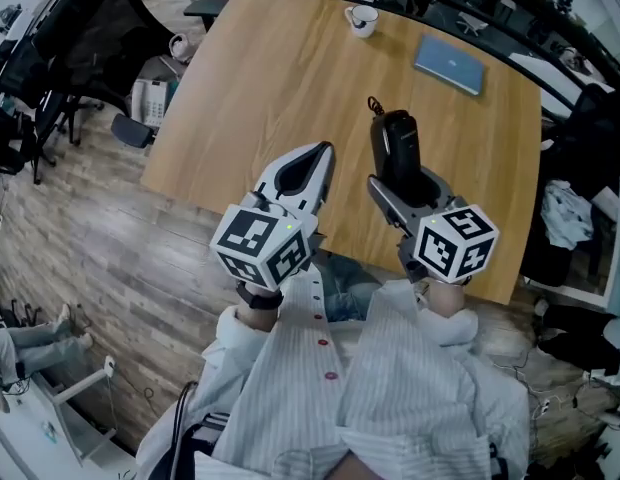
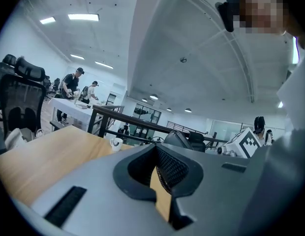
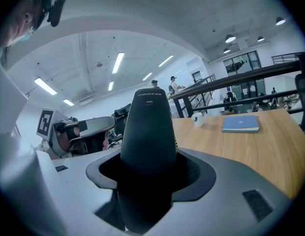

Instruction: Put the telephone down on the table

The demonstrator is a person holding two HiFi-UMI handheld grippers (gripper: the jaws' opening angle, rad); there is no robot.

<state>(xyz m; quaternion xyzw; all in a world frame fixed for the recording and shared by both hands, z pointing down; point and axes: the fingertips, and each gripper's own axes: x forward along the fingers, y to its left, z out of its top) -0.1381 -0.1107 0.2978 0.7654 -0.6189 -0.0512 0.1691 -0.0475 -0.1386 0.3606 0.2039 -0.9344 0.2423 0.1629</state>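
Observation:
A black telephone handset stands upright between the jaws of my right gripper, which is shut on it above the near part of the wooden table. In the right gripper view the handset rises out of the jaws and fills the middle. My left gripper is held beside it on the left, jaws together and empty. The left gripper view shows its jaws closed with only a thin slit between them.
A white cup stands at the table's far edge and a blue book lies at the far right. A white desk phone sits on a low stand left of the table, by black office chairs.

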